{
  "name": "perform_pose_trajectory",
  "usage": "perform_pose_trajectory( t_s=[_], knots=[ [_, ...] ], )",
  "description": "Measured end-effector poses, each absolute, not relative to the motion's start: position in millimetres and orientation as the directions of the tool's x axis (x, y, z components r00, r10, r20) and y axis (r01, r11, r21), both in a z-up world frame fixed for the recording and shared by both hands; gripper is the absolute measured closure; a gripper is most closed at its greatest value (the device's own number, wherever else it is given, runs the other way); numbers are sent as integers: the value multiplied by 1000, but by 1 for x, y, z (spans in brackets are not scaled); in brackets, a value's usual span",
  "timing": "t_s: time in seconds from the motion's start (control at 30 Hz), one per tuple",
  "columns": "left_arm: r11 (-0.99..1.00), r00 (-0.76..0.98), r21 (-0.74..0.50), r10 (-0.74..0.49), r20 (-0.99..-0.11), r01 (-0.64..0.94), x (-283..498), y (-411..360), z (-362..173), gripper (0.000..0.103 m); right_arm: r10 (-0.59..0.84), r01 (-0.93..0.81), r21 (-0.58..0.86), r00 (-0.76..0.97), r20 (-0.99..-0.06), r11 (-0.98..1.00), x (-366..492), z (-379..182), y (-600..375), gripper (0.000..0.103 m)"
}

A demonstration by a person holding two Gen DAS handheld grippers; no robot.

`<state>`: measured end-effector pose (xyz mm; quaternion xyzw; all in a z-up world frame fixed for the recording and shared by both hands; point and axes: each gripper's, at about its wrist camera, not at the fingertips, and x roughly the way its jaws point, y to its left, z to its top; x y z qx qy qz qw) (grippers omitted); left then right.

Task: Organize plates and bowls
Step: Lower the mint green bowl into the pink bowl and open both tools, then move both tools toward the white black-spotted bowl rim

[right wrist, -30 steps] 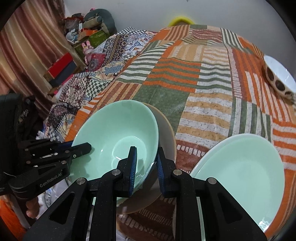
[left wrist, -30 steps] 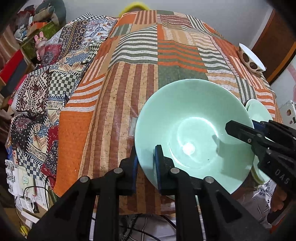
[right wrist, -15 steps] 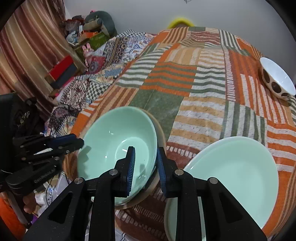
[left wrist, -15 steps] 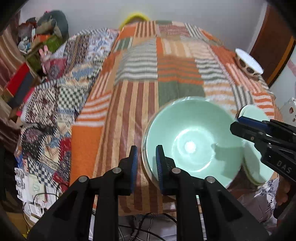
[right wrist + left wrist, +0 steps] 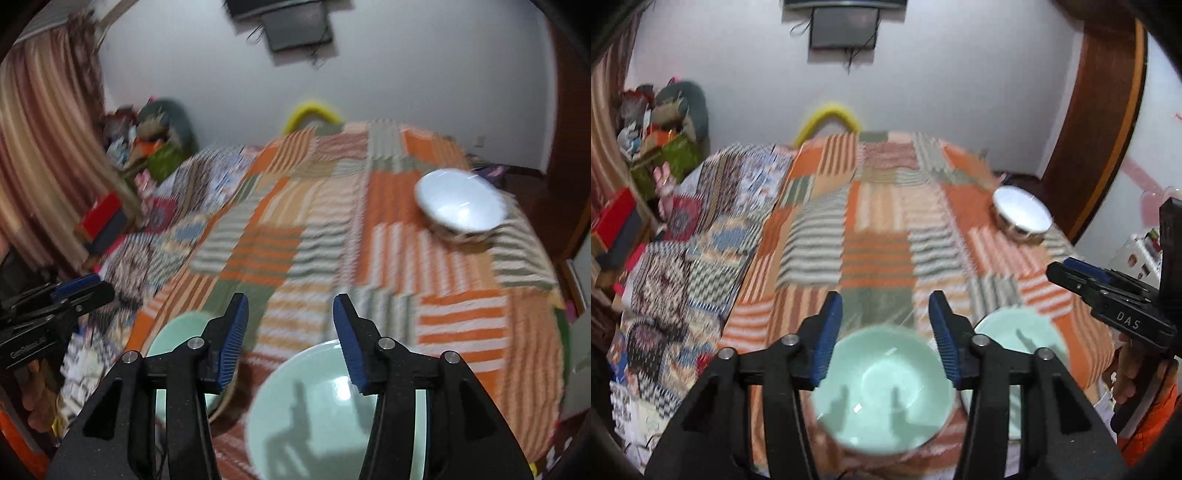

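A mint-green bowl (image 5: pixel 882 391) rests at the near edge of the striped tablecloth, below my open, empty left gripper (image 5: pixel 885 306). In the right wrist view the bowl (image 5: pixel 173 332) shows at lower left, partly hidden by a finger. A mint-green plate (image 5: pixel 325 413) lies right of it, under my open, empty right gripper (image 5: pixel 291 310); it also shows in the left wrist view (image 5: pixel 1023 332). A white bowl with brown spots (image 5: pixel 460 206) stands at the far right of the table, also in the left wrist view (image 5: pixel 1021 218). Both views are motion-blurred.
The patchwork tablecloth (image 5: pixel 879 236) covers the table. A patterned quilt (image 5: pixel 683 236) and clutter lie to the left. A yellow chair back (image 5: pixel 827 118) stands behind the table. A wooden door frame (image 5: pixel 1104 122) is at the right.
Both grippers have opened, let go of the green bowl and pulled up and back. The bowl now rests on the table beside the plate.
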<state>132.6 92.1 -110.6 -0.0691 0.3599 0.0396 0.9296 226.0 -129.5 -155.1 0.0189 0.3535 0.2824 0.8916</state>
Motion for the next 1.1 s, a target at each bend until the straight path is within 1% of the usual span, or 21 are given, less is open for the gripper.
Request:
perform_pose_trajectory(
  t_s=[0.03, 0.1, 0.13, 0.17, 0.2, 0.33, 0.43, 0.57, 0.73, 0.8, 0.83, 0.87, 0.9, 0.97, 1.1],
  knots=[
    [989, 746, -104, 10, -666, -106, 141, 84, -105, 50, 511, -477, 236, 604, -611, 847, 229, -150, -140, 58],
    [990, 751, -116, -15, -660, -82, 152, 74, -100, 43, 490, -438, 242, 644, -588, 866, 238, -141, -164, 50],
    [990, 753, -122, -28, -657, -69, 158, 68, -98, 41, 479, -422, 242, 661, -578, 874, 241, -138, -171, 44],
    [991, 754, -125, -39, -655, -57, 166, 62, -96, 37, 459, -398, 238, 685, -566, 886, 245, -135, -182, 42],
    [991, 755, -126, -48, -654, -46, 173, 55, -94, 35, 442, -379, 233, 700, -561, 896, 250, -133, -190, 42],
    [992, 741, -126, -84, -666, -1, 203, 30, -95, 33, 380, -305, 227, 724, -576, 925, 276, -138, -217, 42],
    [993, 725, -117, -96, -682, 22, 227, 15, -99, 32, 360, -271, 237, 711, -604, 933, 297, -150, -228, 42],
    [997, 712, -73, -73, -699, 31, 259, -2, -112, 32, 346, -214, 275, 672, -654, 937, 336, -174, -234, 42],
    [996, 678, -74, -82, -730, 41, 290, -9, -131, 32, 315, -159, 280, 639, -702, 947, 383, -203, -232, 42],
    [996, 662, -74, -82, -745, 40, 300, -8, -141, 32, 313, -138, 291, 608, -730, 947, 404, -217, -232, 46],
    [997, 656, -71, -79, -751, 39, 304, -8, -145, 32, 313, -131, 295, 594, -741, 947, 411, -221, -234, 51],
    [997, 648, -67, -76, -757, 39, 309, -8, -150, 32, 320, -125, 307, 577, -751, 944, 420, -227, -236, 59],
    [997, 642, -65, -76, -763, 41, 314, -8, -154, 32, 328, -126, 314, 567, -756, 941, 424, -230, -237, 62],
    [997, 624, -63, -76, -777, 43, 325, -8, -163, 32, 337, -124, 326, 555, -760, 937, 430, -235, -240, 74],
    [997, 601, -72, -82, -795, 41, 341, -8, -176, 32, 310, -157, 270, 573, -759, 950, 430, -236, -235, 78]
  ],
)
